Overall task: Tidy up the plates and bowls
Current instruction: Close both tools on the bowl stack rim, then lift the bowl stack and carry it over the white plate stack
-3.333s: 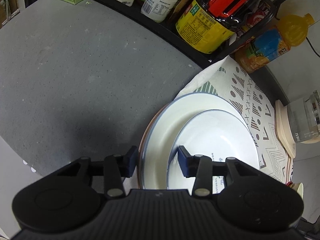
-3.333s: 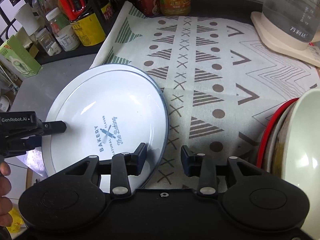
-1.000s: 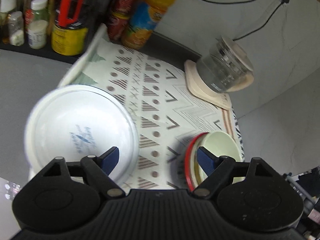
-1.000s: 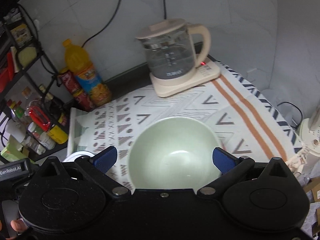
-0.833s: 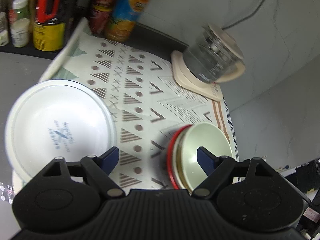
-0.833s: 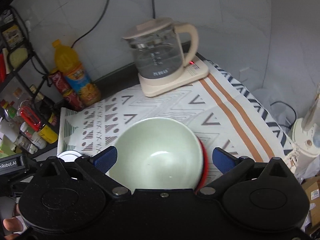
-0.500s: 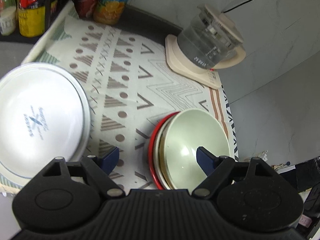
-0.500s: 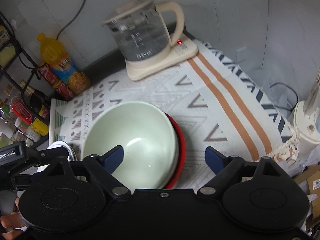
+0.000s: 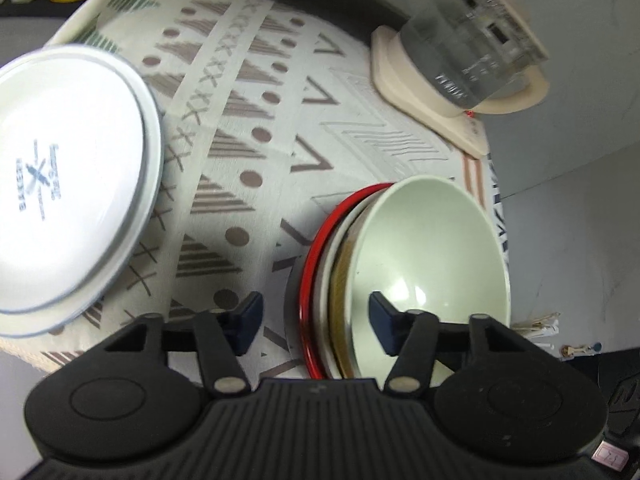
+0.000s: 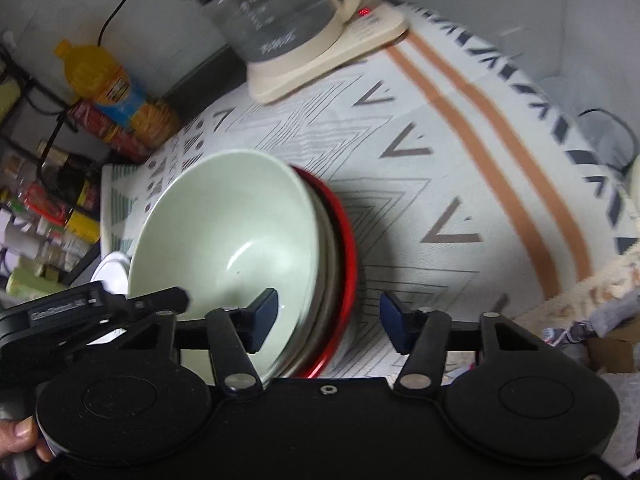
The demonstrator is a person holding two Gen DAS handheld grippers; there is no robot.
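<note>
From the left wrist, looked down along the left gripper (image 9: pixel 314 322) at the green bowl (image 9: pixel 432 248), nested with other dishes on a red plate (image 9: pixel 316 260) near the right edge of the surface, on the patterned cloth (image 9: pixel 256 92). Found the jaws at a middle width, just closing, astride the near-left rim of this pile: one pad inside the bowl, one outside the red plate, neither pressing yet. Saw the white plates (image 9: pixel 68 184) well apart, at the left edge.

From the right wrist, met the same pile under the right gripper (image 10: pixel 328 320). Found its jaws also half-wide and just closing, astride the opposite rim, apparently without contact.

To do this step well, probably better to sink both sides equally, to pinch only once the rims sit deep between the pads, and to lift level, clear of the kettle (image 10: pixel 280 12).
</note>
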